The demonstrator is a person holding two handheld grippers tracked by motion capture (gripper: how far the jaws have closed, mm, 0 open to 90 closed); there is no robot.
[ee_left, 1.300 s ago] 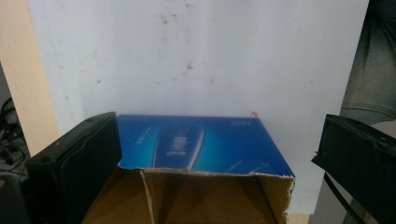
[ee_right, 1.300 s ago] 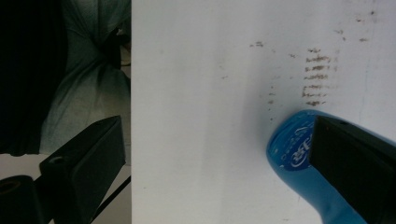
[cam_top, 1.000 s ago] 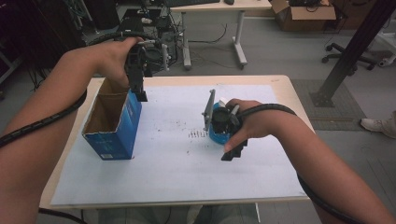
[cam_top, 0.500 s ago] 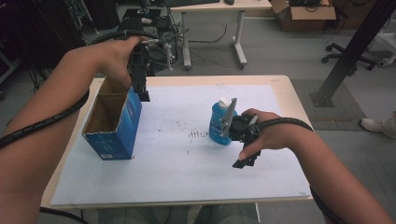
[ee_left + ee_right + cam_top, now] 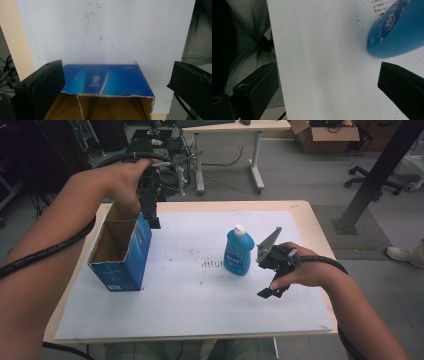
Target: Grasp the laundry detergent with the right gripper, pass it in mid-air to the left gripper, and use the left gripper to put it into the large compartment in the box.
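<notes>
A blue cardboard box (image 5: 121, 251) with a torn open top stands at the left of the white sheet (image 5: 200, 300). My left gripper (image 5: 150, 220) hangs over the box's far right corner, open. In the left gripper view the box (image 5: 107, 80) lies between and below the wide-apart jaws of that gripper (image 5: 115, 87). A blue bottle (image 5: 238, 253) with a white cap stands upright mid-table. My right gripper (image 5: 270, 288) is open just right of it, clear of the bottle. The right gripper view has the bottle (image 5: 397, 32) at upper right, beyond this gripper (image 5: 328, 92).
The wooden table (image 5: 312, 222) carries the white sheet, marked with small dark specks (image 5: 212, 264) left of the bottle. Desks, cables and an office chair (image 5: 372, 172) stand on the floor behind. A person's shoe (image 5: 405, 254) is at far right.
My right gripper has let go of the bottle and drawn back to the right and toward me, leaving it upright. The left gripper has stayed over the box.
</notes>
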